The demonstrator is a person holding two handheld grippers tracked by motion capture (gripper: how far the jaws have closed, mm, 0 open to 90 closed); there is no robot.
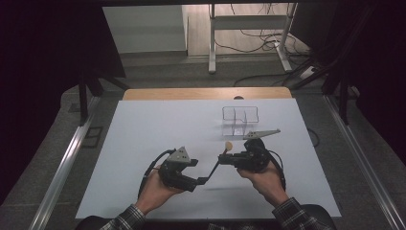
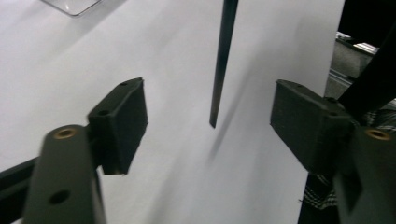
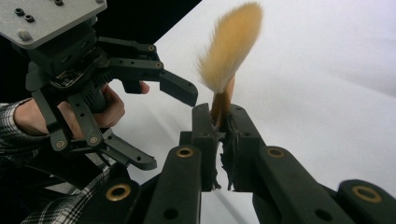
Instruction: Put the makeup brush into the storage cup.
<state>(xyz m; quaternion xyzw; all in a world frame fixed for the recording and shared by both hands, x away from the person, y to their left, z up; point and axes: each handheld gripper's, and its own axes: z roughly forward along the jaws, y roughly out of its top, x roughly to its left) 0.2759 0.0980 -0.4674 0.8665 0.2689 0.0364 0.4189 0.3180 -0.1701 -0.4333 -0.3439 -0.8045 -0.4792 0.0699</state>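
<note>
clamped in the right tongs (image 3: 219,128) just below its tuft: brush (image 1: 221,160), handle slanting toward 7 o'clock into the gaping, empty left tongs (image 2: 208,126) above the desk (image 1: 143,129).

Grey floor (image 1: 158,72), dark surroundings

This looks like a lab set up for recording. A white worktop (image 1: 143,143) with a wooden far edge stands between metal rails (image 1: 62,167) on a grey carpeted floor. Dark curtains (image 1: 43,72) close off both sides, and loose cables (image 1: 258,40) trail across the floor around a white metal frame (image 1: 213,38) behind.
</note>
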